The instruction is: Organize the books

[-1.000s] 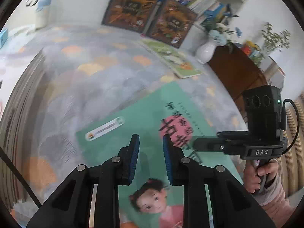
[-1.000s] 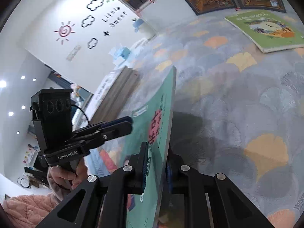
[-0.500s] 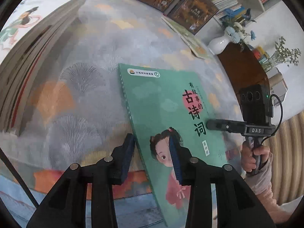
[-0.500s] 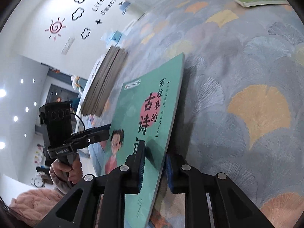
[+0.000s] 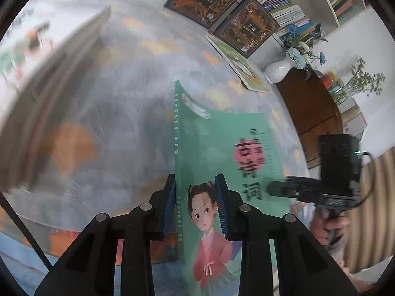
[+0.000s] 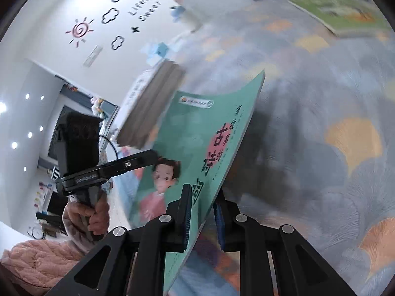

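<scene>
A: Where's the book [image 5: 222, 148]?

B: Off the rug [image 5: 111, 103], tilted on edge. The right gripper [image 6: 201, 212] is clamped on its open edge near a corner. The left gripper [image 5: 195, 202] straddles the spine edge with its jaws partly open; the left pad looks against the spine, the right seems clear of the cover.

A: Which step?

B: Carrying it, I'd judge, toward the stack [image 6: 153, 98] at the rug's far left edge. Next, lay it flat and square on top.

Motion blurs the book stack [image 5: 49, 79] and rug [image 6: 321, 98].
</scene>
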